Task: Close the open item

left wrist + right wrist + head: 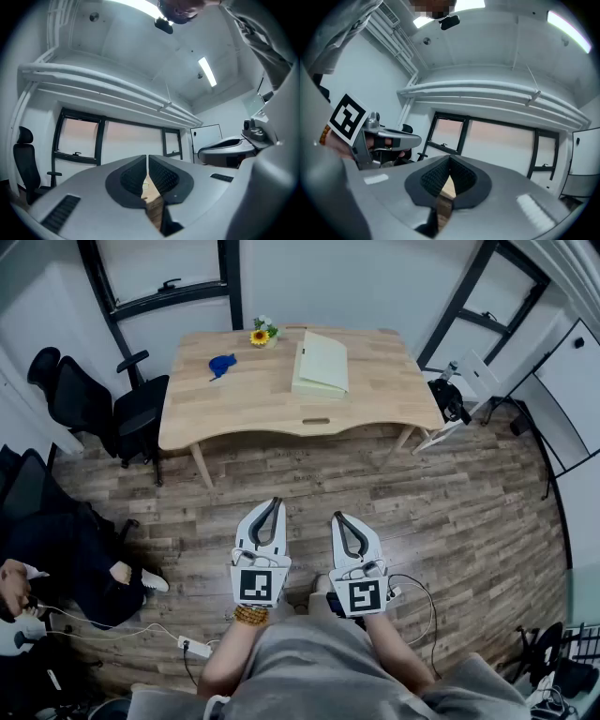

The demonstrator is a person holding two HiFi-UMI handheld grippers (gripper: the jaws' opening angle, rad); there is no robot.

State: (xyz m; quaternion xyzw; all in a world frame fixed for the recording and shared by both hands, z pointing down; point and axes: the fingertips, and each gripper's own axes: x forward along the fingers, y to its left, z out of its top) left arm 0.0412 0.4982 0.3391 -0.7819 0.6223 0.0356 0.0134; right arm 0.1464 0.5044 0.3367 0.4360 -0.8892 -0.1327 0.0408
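Observation:
A pale green, book-like item (320, 365) lies on the wooden table (281, 404) at the far side of the room, its top cover apparently lifted a little. My left gripper (276, 502) and right gripper (337, 517) are held side by side over the wood floor, well short of the table, and point level toward it. Both are shut with nothing between the jaws. In the left gripper view the left gripper (146, 160) shows only a thin slit with a strip of the table behind it. The right gripper (450, 161) looks the same in its own view.
A small blue object (222, 364) and a sunflower decoration (261, 335) sit on the table's far left. Black office chairs (103, 404) stand left of it. A seated person (56, 563) is at lower left, near a power strip (192, 646). A stand with gear (450, 397) is at the table's right.

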